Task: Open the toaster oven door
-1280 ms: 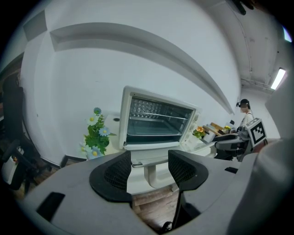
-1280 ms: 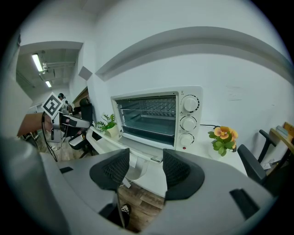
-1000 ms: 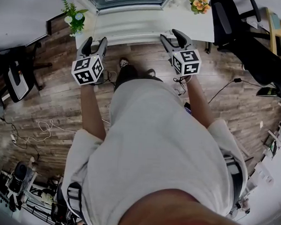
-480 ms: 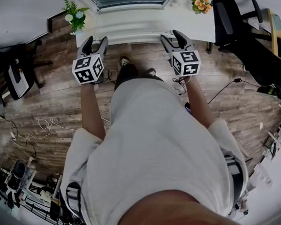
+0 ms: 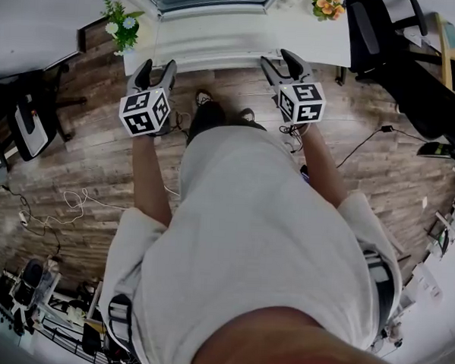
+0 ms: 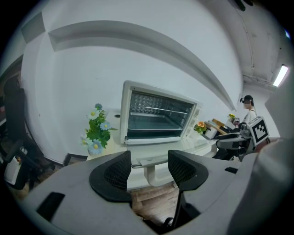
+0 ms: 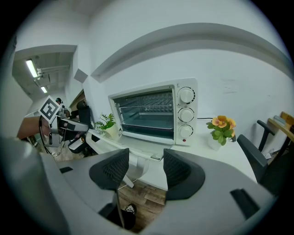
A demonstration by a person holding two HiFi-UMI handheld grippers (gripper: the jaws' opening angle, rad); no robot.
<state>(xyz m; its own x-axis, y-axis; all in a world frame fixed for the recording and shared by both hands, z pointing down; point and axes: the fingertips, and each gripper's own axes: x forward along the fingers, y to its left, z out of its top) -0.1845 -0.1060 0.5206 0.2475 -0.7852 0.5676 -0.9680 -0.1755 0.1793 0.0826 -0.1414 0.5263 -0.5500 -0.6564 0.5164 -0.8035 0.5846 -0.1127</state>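
Boxy white toaster oven [image 7: 154, 112], its flat glass door [image 7: 140, 145] lying open.

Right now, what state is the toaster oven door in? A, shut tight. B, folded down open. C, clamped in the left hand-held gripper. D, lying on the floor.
B: in the left gripper view the toaster oven door lies folded down flat in front of the toaster oven, whose racks show, while the left hand-held gripper is open and short of it.
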